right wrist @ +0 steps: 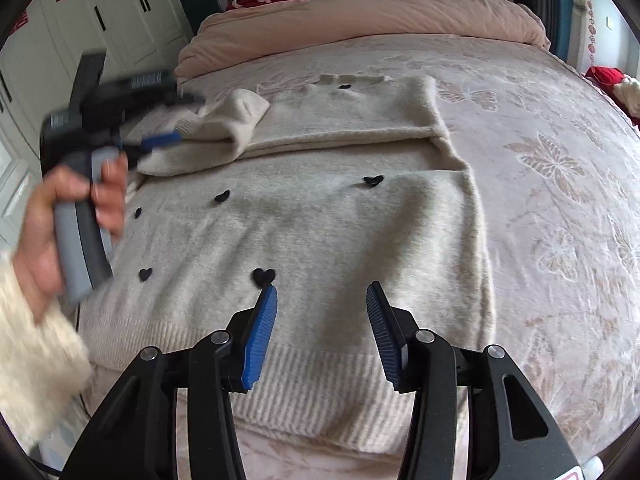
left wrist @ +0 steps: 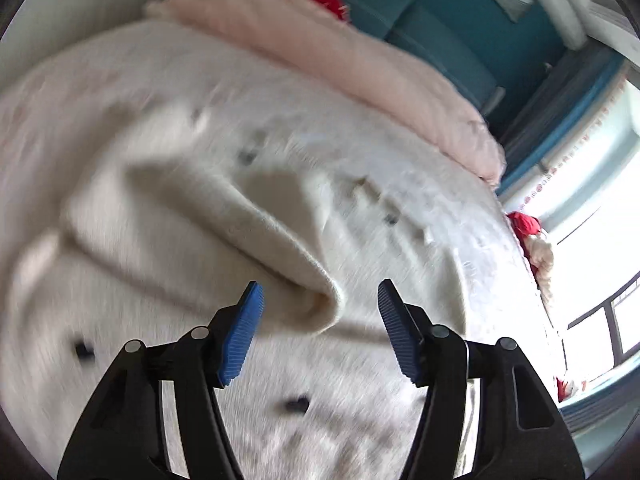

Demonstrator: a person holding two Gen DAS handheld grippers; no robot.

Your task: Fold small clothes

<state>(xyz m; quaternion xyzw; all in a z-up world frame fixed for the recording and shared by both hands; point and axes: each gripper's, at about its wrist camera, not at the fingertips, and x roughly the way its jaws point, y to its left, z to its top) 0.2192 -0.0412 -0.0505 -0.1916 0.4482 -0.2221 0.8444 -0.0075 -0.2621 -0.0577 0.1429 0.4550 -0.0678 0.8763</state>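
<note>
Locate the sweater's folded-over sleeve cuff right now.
In the right wrist view the sleeve cuff lies on the cream sweater, upper left, just beside the left gripper. In the left wrist view it sits between that gripper's open fingers.

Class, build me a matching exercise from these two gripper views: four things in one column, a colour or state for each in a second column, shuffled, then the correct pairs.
Column 1
1. sweater
2. quilt
3. heart patches
4. right gripper

Column 2
A. black
B. open, holding nothing
C. cream, lying flat with one sleeve folded across it
D. pink, bunched at the head of the bed

Pairs: 1-C, 2-D, 3-A, 4-B
</note>
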